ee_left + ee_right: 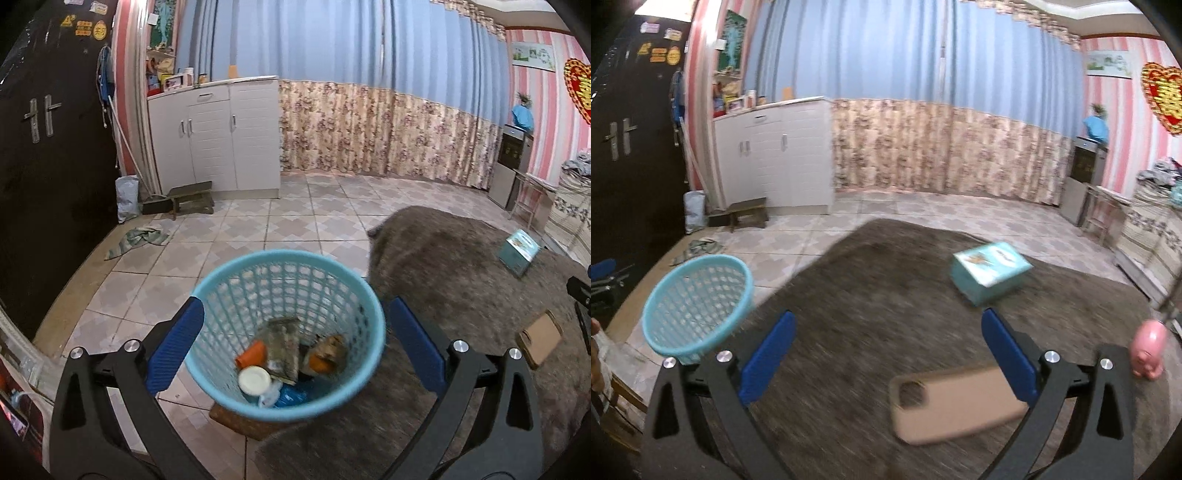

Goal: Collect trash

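A light-blue mesh basket stands beside the table on a brown wooden stool. It holds an orange cup, a white lid and wrappers. My left gripper is open, its blue pads on either side of the basket without pressing it. My right gripper hangs open and empty over the table's grey-brown furry cloth. A tan phone case lies under it, close to its right finger. The basket is off to its left.
A teal tissue box lies farther back on the table, and a pink piggy bank stands at its right edge. Beyond are tiled floor, a white cabinet, a low wooden bench, a rag and a dark door.
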`<state>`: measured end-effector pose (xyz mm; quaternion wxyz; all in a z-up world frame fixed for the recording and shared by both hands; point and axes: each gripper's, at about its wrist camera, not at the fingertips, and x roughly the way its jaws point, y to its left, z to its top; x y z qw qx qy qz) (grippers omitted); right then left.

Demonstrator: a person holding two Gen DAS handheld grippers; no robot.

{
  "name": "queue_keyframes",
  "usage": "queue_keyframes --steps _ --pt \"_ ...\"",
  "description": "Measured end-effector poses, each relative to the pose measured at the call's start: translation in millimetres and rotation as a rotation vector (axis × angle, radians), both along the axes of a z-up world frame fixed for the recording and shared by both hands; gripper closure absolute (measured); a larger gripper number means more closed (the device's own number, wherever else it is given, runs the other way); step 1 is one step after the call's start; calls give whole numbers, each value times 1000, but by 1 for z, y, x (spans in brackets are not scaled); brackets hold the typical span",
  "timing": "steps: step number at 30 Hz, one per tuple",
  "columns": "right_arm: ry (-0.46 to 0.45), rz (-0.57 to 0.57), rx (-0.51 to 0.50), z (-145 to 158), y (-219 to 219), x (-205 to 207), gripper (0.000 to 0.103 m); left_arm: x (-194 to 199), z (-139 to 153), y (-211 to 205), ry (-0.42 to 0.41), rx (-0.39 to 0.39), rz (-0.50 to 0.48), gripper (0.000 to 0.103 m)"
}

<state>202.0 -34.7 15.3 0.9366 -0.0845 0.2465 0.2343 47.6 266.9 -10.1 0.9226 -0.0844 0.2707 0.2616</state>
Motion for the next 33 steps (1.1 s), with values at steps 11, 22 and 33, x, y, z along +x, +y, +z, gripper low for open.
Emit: queue_keyframes --steps 11,22,33 --pt "-15 -170 14 -7 -108 -53 5 -29 -5 -92 -16 -14 -151 6" --pt "-41 -287 25 2 -164 -105 5 -40 10 -194 -50 -33 -388 6" --pt "-105 -373 18 24 -185 -149 5 -56 28 -239 -119 -60 -472 6"
